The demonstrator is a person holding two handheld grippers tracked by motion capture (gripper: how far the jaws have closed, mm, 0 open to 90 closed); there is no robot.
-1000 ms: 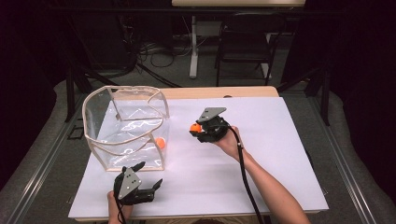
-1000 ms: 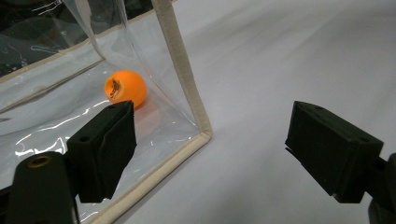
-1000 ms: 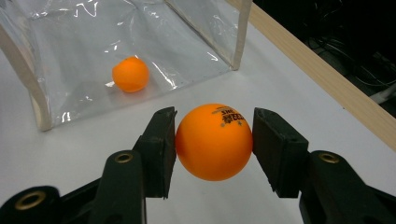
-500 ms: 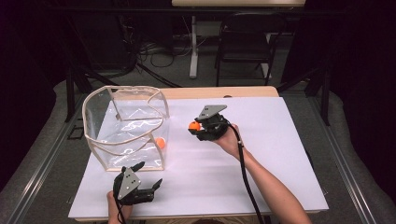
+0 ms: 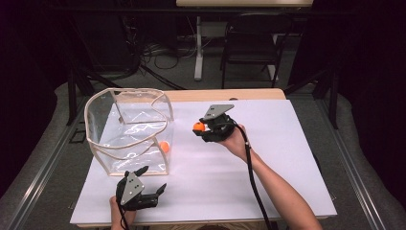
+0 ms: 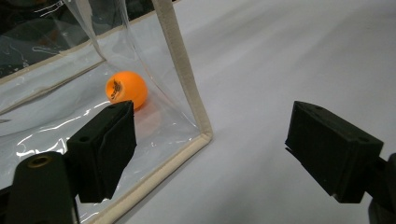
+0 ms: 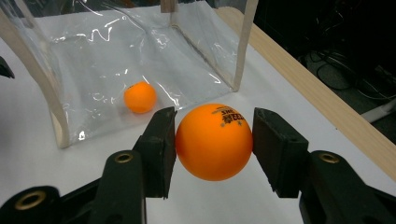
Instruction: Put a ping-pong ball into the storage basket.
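Jaws wide apart on the left gripper [image 5: 154, 192], low at the near edge of the white table [image 5: 287, 182], with nothing between them. Just past them, the near corner of a clear bag [image 6: 187, 93] with a cream trim, standing open on the left part of the table. Inside it, down by that corner, a small orange ball [image 6: 126, 90] with a dark mark on its side.

Further right, jaws pressed tight on a second orange ball [image 7: 214, 141], one black pad on each side of it. Held up off the table by the right gripper [image 5: 199, 128], near the middle of the table and just beside the bag's right side. Round, smooth and bright orange, with small dark print near the top, print side turned up and a little to the right. Round all over, so no long side to speak of. Right gripper aimed left, toward the bag.
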